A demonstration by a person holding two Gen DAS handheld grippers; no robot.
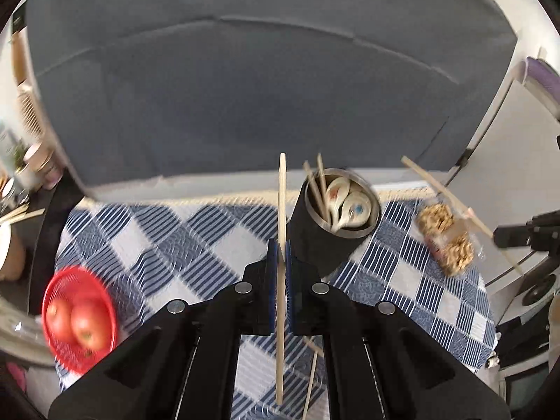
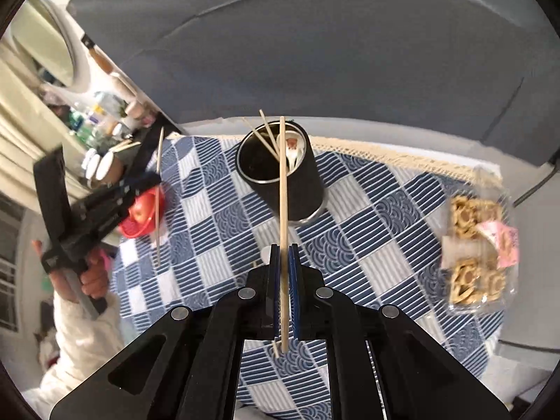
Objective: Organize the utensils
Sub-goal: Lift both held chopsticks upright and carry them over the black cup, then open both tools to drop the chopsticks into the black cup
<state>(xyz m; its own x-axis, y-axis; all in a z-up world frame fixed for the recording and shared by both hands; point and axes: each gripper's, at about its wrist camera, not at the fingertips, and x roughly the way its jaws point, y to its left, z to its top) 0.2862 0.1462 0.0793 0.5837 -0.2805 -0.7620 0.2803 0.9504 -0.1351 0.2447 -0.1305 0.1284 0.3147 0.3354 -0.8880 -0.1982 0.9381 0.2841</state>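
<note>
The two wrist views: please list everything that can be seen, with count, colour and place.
utensil holder: one, black with metal rim, far side of table.
chopsticks in holder: at least two, pale wood, leaning on the rim.
spoons: two, white with coloured marks, inside holder.
loose chopstick: one, pale wood, on the cloth.
tablecloth: one, blue-white check, covers table.
basket: one, red, holds two red apples, left edge.
snack packs: two, clear with tan biscuits, right edge.
sofa: one, grey, behind table.
left claw: shut on chopstick.
right claw: shut on another chopstick.
</note>
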